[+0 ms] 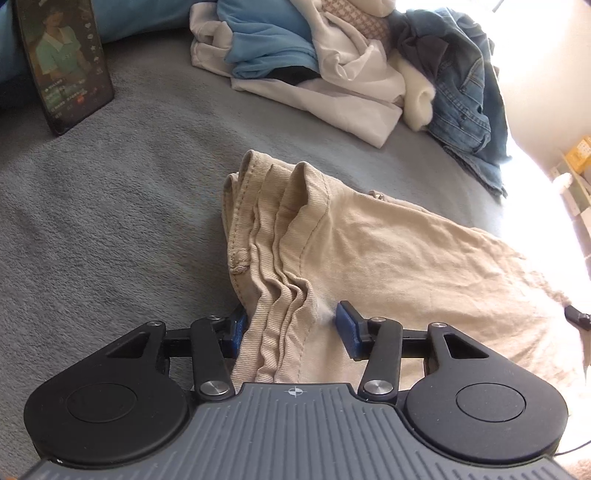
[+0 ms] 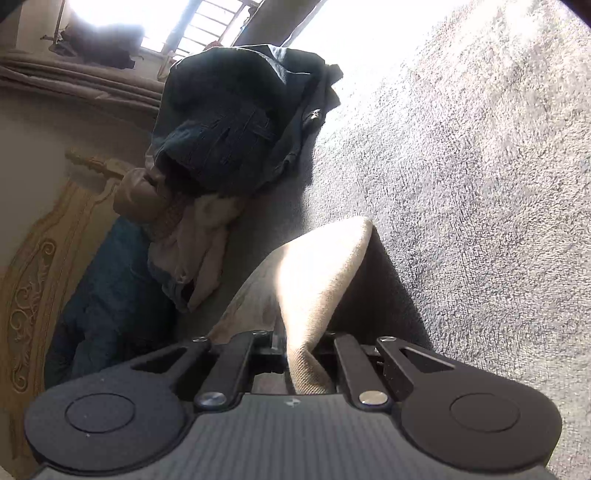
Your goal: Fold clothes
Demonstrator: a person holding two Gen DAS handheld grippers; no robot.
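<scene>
While you hold your left gripper (image 1: 291, 325) low in the left wrist view, its jaws stand partly apart around a bunched edge of the beige trousers (image 1: 369, 258); the left blue pad (image 1: 238, 328) lies against the cloth, the right one sits just beside a fold, and you cannot tell from this view whether they press hard enough to grip. The trousers lie folded over in the centre and lower right of that frame on the grey blanket (image 1: 110, 221), their hems stacked at the middle. In the upper middle and upper right a pile of clothes (image 1: 332, 62) waits, white and blue pieces with a denim jacket (image 1: 465, 85) at its right edge, well apart from the trousers. A phone (image 1: 62, 62) stands propped in the upper left, its screen lit. In the right wrist view your right gripper (image 2: 303, 354) at bottom centre is pinched nearly closed on a ridge of the same beige trousers (image 2: 317, 273), and the cloth rises from the jaws toward the middle of the frame as a lifted peak above the grey blanket (image 2: 480, 184). The denim jacket (image 2: 240, 122) shows dark in the upper centre, with a carved wooden headboard (image 2: 40, 280) along the left edge and a bright window (image 2: 207, 22) at the top.
</scene>
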